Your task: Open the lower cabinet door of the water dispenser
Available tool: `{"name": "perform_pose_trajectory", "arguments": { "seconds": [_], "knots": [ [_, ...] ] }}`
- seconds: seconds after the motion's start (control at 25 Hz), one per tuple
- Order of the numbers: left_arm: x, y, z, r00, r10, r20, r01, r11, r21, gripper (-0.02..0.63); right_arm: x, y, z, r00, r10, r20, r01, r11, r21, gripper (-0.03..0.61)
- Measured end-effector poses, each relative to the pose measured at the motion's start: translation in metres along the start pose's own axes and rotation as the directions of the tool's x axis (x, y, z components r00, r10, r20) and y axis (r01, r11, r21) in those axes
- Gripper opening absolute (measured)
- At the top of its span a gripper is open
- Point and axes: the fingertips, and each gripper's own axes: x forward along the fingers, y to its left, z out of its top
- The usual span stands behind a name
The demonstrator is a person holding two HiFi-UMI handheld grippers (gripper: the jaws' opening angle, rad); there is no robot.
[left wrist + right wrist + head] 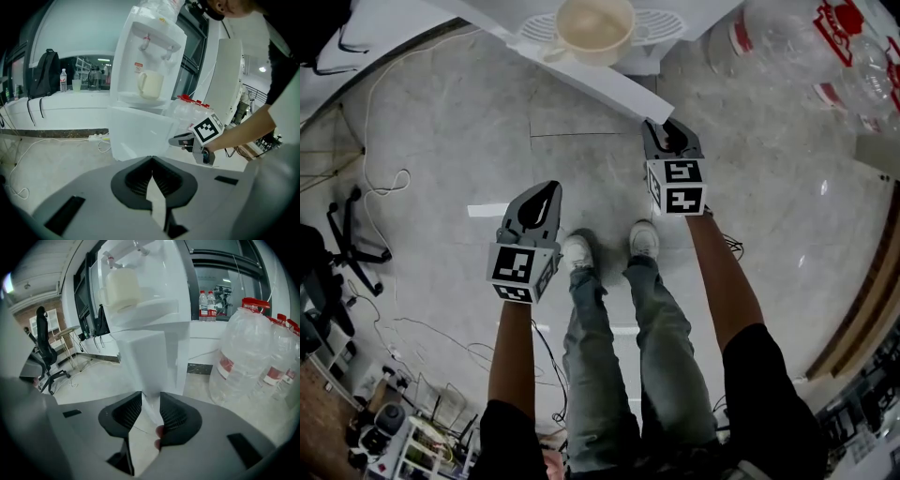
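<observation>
The white water dispenser [149,56] stands ahead with a cream cup [594,28] on its tray. Its lower cabinet door [581,80] stands swung out, seen edge-on from above in the head view. My right gripper [661,127] is at the door's free edge. In the right gripper view the door [151,357] runs down between the right gripper's [151,397] jaws, and the pads close on its edge. My left gripper [546,192] hangs back to the left over the floor, apart from the door. In the left gripper view the left gripper's [152,159] jaws meet with nothing in them.
Several large clear water bottles [806,47] with red caps stand right of the dispenser. Cables [384,178] trail over the tiled floor at the left, near an office chair [352,234]. A power strip [96,137] lies by the wall. The person's feet [609,246] are between the grippers.
</observation>
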Motion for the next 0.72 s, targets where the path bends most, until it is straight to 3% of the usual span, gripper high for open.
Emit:
{"name": "perform_pose_trajectory", "arguments": {
  "seconds": [0.32,0.72],
  "knots": [
    [-0.031,0.037,-0.045,1.000,-0.011,-0.021,0.010,0.999,-0.033,0.011,-0.010,0.032,-0.018,0.997,-0.077,0.004,0.077,0.996,0.045,0.127],
    [-0.083,0.070,-0.082,0.995,-0.067,-0.073,0.063,0.997,-0.052,0.011,-0.019,0.115,-0.047,0.994,-0.099,-0.054,0.103,0.990,0.093,0.123]
  ]
}}
